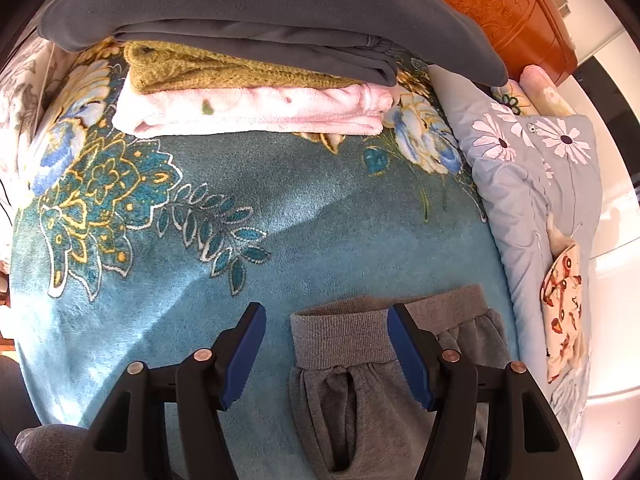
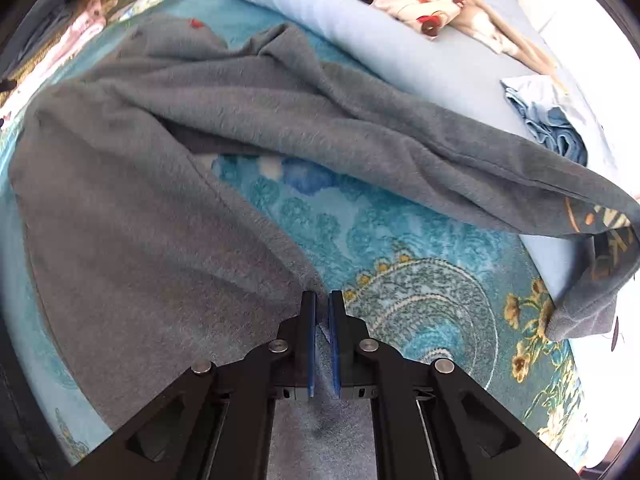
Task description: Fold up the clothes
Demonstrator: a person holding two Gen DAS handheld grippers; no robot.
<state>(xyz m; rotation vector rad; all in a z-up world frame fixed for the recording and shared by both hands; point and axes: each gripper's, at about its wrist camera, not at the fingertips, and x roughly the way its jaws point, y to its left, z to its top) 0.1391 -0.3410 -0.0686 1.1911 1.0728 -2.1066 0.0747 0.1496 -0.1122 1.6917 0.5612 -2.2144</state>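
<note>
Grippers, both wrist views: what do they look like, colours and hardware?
Both match. The left gripper and the right gripper have matte black, angular plastic linkage arms with triangular cut-outs, joined by round silver pivot pins. The jaws carry flat, dark blue pads on their inner faces. No cables, labels or markings are visible, and no hand or sleeve shows in either view.

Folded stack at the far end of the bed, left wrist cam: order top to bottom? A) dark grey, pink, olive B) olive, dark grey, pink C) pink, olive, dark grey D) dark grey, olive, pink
D: the dark grey garment lies on top, the olive knit sits under it, and the pink fleece is at the bottom, resting on the teal floral blanket.
</note>
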